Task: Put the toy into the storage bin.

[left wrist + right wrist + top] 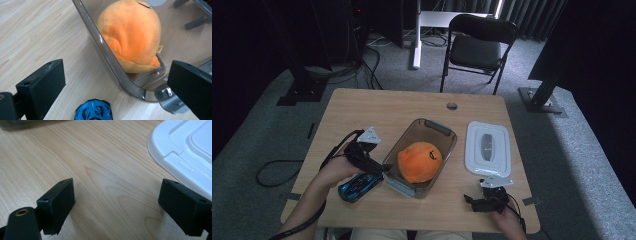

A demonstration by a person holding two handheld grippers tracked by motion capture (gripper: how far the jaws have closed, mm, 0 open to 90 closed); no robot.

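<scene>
High view | orange plush toy [419,161] lies inside clear container [439,130] on tabletop [362,107] | left tool [379,169] released, jaws straddling container's near corner, blue toy [357,186] beside it | right tool [479,199] released, below white lid [488,148], farther from container.

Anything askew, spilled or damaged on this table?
Nothing spilled or broken. The clear container sits at an angle on the table, the orange plush inside it; its white lid lies off beside it. A blue toy lies by the left claw.

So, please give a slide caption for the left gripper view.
Open left gripper faces round orange plush toy inside clear plastic container.
</scene>
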